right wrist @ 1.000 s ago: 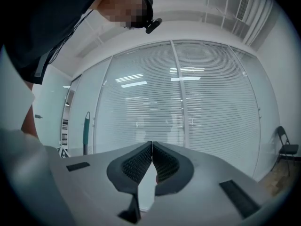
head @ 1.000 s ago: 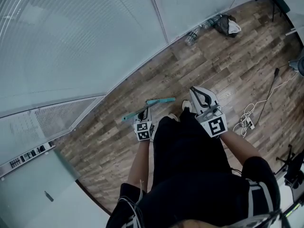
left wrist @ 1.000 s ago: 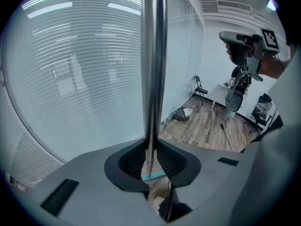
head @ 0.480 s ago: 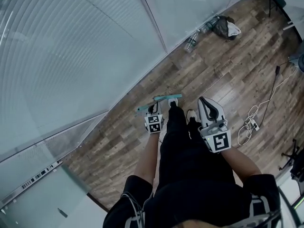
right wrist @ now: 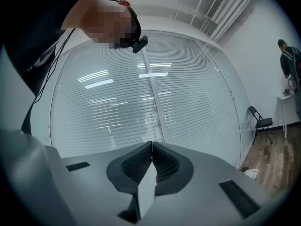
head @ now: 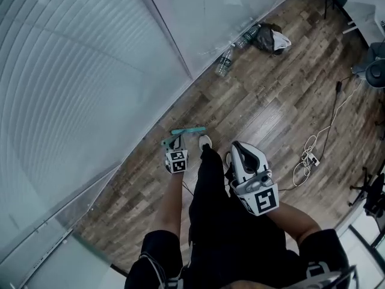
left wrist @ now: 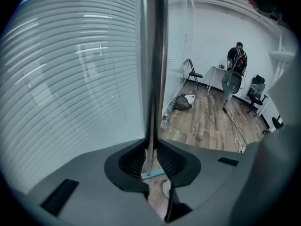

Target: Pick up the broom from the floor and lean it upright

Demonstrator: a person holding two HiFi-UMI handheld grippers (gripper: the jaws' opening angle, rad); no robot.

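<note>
- The broom, a teal brush head on a silver metal pole, stands upright at the centre of the head view. Its head is low at the wood-plank floor; whether it touches the planks I cannot tell.
- My left gripper is clenched on the pole. In the left gripper view the pole runs from between the ribbed pads straight up out of the top of the frame, with the teal head showing below the jaws.
- My white shoe sits just right of the brush head.
- My right gripper is right of centre, well apart from the broom. Its jaws are pressed together with nothing between them.
- The glass wall with white slatted blinds fills the left and upper left. Its foot runs diagonally from upper right to lower left, and the brush head lies just beside that edge, so there is little room on that side.
- Clear plastic bottles and a dark bag lie along the wall foot at the upper right.
- Bare planks open out to the right of centre, up to a coiled white cable at the right.
- In the left gripper view, a black folding chair and a standing person are at the far end of the room.
</note>
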